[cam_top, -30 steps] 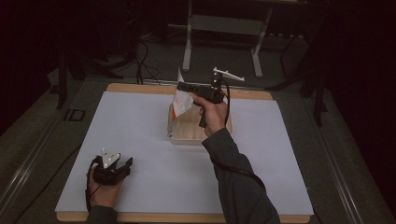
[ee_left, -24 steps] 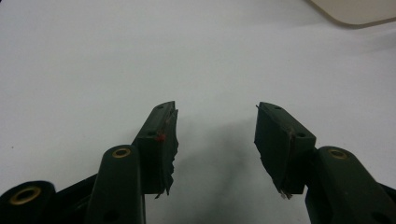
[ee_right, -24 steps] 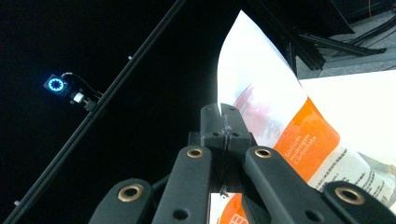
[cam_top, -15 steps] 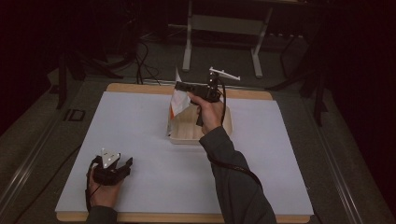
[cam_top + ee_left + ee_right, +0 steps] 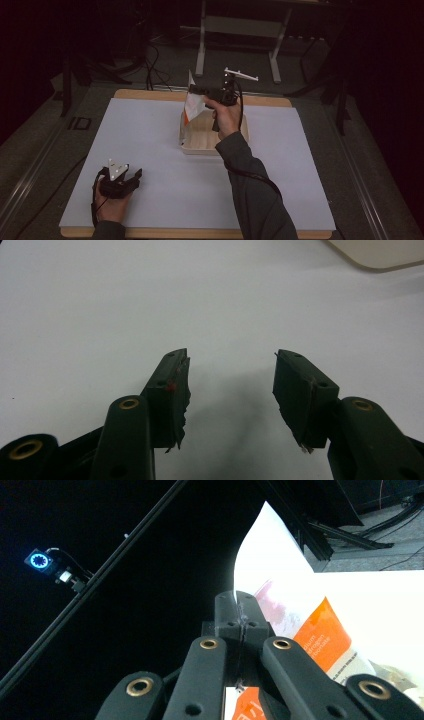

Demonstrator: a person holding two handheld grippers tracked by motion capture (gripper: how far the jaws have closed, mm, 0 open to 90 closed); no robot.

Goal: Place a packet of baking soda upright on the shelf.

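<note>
Right gripper (image 5: 194,90) clamped on white-orange packet (image 5: 193,106), held over wooden tray (image 5: 200,145) at frame centre, barely shifted, left gripper (image 5: 131,179) spread, unmoved at lower left.

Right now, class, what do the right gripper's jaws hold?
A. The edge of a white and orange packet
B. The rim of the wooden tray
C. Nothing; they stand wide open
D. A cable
A: the right gripper is pinched shut on the white and orange packet, raised above the wooden tray.

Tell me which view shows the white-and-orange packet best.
The right gripper view: the white-and-orange packet is close, its print visible, pinched in the right gripper. The high view shows it small over the wooden tray. The left gripper view faces bare table.
</note>
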